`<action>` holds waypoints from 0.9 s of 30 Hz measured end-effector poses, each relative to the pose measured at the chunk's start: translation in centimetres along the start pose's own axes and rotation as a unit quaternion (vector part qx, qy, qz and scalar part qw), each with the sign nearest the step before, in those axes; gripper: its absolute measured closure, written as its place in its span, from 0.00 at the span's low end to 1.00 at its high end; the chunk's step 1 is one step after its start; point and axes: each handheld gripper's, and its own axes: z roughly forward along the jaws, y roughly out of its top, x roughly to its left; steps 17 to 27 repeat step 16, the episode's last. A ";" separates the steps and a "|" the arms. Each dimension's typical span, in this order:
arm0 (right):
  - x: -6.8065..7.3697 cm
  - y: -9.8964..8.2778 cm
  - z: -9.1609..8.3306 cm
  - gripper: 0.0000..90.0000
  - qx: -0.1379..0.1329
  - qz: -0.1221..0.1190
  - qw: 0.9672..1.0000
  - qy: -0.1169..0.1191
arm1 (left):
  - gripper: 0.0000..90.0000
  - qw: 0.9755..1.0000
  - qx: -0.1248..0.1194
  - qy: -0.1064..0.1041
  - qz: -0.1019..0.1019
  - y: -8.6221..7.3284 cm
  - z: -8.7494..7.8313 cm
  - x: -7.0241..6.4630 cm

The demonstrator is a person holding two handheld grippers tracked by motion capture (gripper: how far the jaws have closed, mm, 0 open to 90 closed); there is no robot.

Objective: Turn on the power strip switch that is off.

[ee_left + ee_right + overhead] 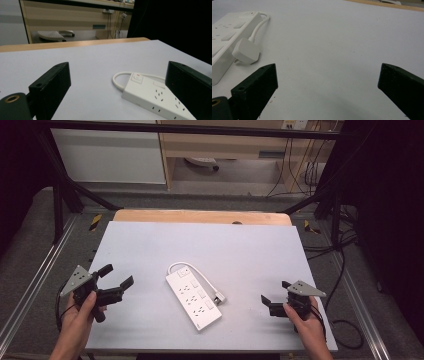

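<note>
Two hand-held grippers, left [119, 277] and right [274, 296], fingers spread, flanking one power strip [194, 301].

The power strip [194, 299] looked like smooth white plastic with a slight sheen, its plug [245, 50] and cable [258, 25] the same. The counter [240, 255] had a matt pale grey top with a bare wood edge at the far side. Each hand-held gripper's jaws looked matt black plastic, faintly rough.

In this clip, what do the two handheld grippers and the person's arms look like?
Both the left gripper and the right gripper are black, with two blocky jaws, a grey three-cornered plate on top and a dark trailing cable. The forearms show no sleeves.
</note>
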 end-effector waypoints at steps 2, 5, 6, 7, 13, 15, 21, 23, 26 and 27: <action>0.0 0.0 0.0 0.04 -0.001 0.001 1.000 0.001 | 0.07 1.000 0.011 -0.003 0.002 -0.7 0.2 -0.1; 0.0 0.0 0.0 0.04 0.000 0.000 1.000 0.001 | 0.07 0.999 0.032 -0.008 0.003 -1.7 0.7 -0.4; 0.0 0.0 0.0 0.04 0.000 0.000 1.000 0.001 | 0.07 0.999 0.038 -0.011 0.005 -2.0 0.9 -0.5; 0.0 0.0 0.0 0.04 0.000 -0.001 1.000 0.001 | 0.07 0.999 0.042 -0.012 0.007 -2.2 1.1 -0.5; 0.0 0.0 0.1 0.04 0.003 -0.002 1.000 -0.001 | 0.08 0.997 0.078 -0.021 0.010 -3.6 2.0 -0.7; 0.0 -0.1 0.2 0.03 0.008 -0.002 1.000 -0.002 | 0.08 0.996 0.086 -0.021 0.012 -3.8 2.1 -0.8; 0.0 -0.2 0.4 0.03 0.015 0.001 1.000 -0.005 | 0.08 0.996 0.087 -0.021 0.015 -3.8 2.1 -0.8; 0.0 -0.2 0.4 0.03 0.015 0.001 1.000 -0.005 | 0.08 0.996 0.087 -0.021 0.015 -3.8 2.1 -0.8; 0.0 -0.2 0.4 0.03 0.015 0.001 1.000 -0.005 | 0.08 0.996 0.087 -0.021 0.015 -3.8 2.1 -0.8; 0.0 -0.2 0.4 0.03 0.015 0.001 1.000 -0.005 | 0.08 0.996 0.087 -0.021 0.015 -3.8 2.1 -0.8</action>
